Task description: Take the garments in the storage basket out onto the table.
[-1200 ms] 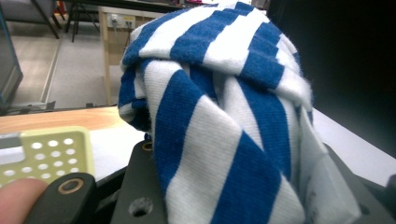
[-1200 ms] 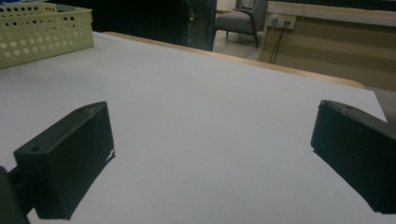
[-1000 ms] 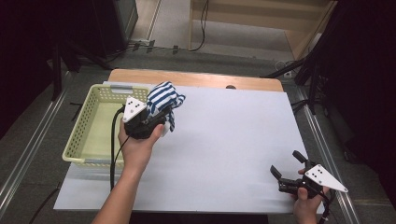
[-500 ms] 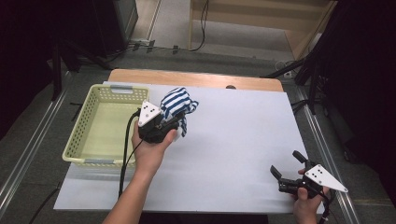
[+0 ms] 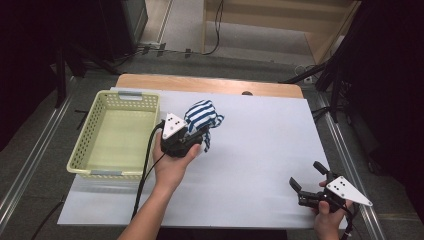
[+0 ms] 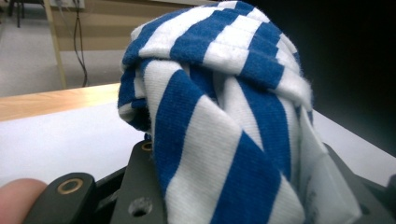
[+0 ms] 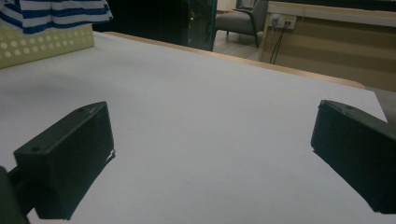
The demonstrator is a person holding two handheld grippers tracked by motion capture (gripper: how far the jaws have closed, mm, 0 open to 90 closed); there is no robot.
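At the left of the high view sits our pale yellow perforated plastic basket [image 5: 116,135], empty, and just right of its rim our left gripper [image 5: 196,134] has its jaws partly closed on the bunched blue-and-white striped cloth [image 5: 202,116], carried clear of the white table sheet [image 5: 260,150], we judge so it can be laid out on the open middle. At lower right our right gripper [image 5: 306,176] waits low with jaws wide and empty, and nothing stands between them.

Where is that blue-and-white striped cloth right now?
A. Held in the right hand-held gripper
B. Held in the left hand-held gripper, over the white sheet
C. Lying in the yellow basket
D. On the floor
B: the striped cloth sits bunched between the jaws of the left hand-held gripper, just right of the basket.
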